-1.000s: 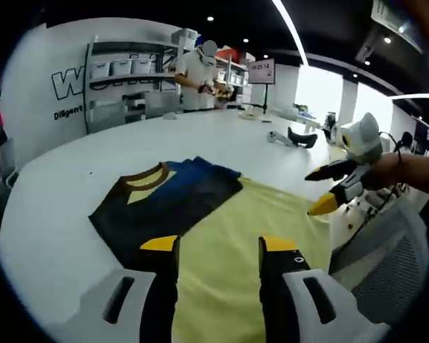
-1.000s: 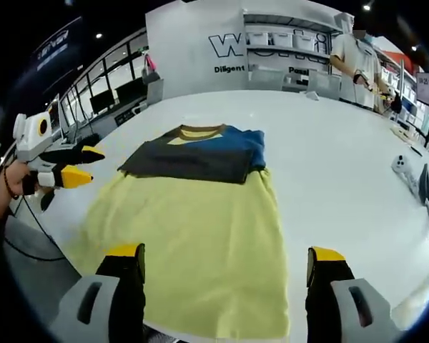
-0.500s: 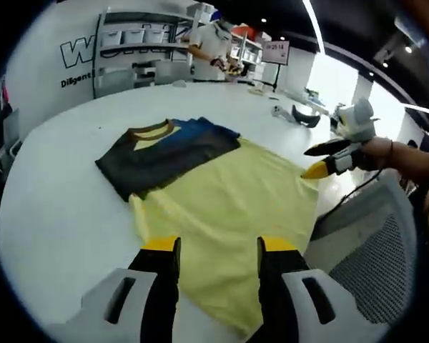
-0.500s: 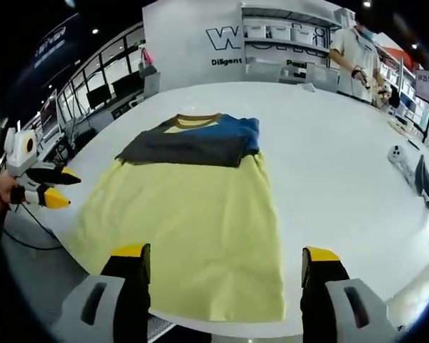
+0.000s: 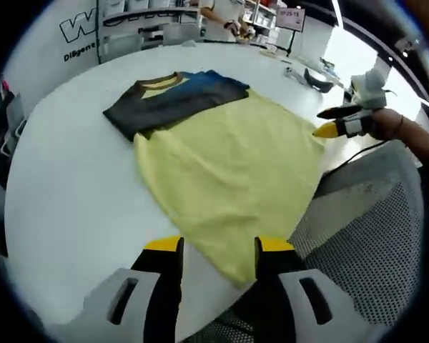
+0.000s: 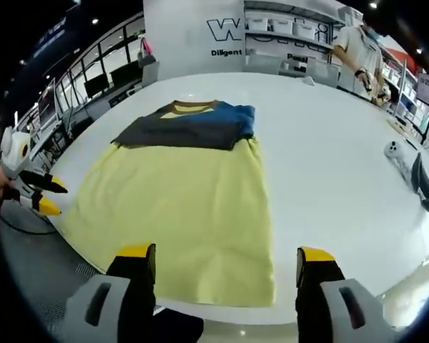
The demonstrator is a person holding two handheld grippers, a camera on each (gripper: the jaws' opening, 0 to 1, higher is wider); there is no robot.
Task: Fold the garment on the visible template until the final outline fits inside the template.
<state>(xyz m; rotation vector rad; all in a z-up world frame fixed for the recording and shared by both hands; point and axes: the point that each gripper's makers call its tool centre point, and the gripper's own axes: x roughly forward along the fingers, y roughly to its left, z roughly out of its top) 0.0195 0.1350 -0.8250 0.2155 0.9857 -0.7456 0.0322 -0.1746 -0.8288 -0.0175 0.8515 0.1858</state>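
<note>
**Yellow shirt partly folded, hem end still to come**

Left gripper view: the yellow garment [image 5: 225,168] lies flat on the white surface [image 5: 64,186], its lower hem at the near edge, one corner hanging just past the rim toward a mesh chair [image 5: 372,236]. The sleeve ends, dark and blue [image 5: 175,100], appear already turned in across the chest at the collar end, so the first folds look done; the long body remains spread at full length and, by this judgement, still has to be brought up before the outline is compact. No separate template can be made out here. The left claw [image 5: 209,246] hangs above the near hem with its jaws parted and nothing between them, touching no cloth. The right claw [image 5: 329,121] shows at the far side, held off the garment's edge, tips apart and empty.

Right gripper view: the garment [image 6: 182,214] runs away from the camera, collar end farthest, hem nearest. The right claw [image 6: 222,254] stands wide open over the hem, gripping nothing and clear of the fabric. The left claw [image 6: 46,196] hovers beside the garment's left edge, off the surface's rim, jaws spread and empty. A person [image 6: 357,53] stands at shelving in the background.
</note>
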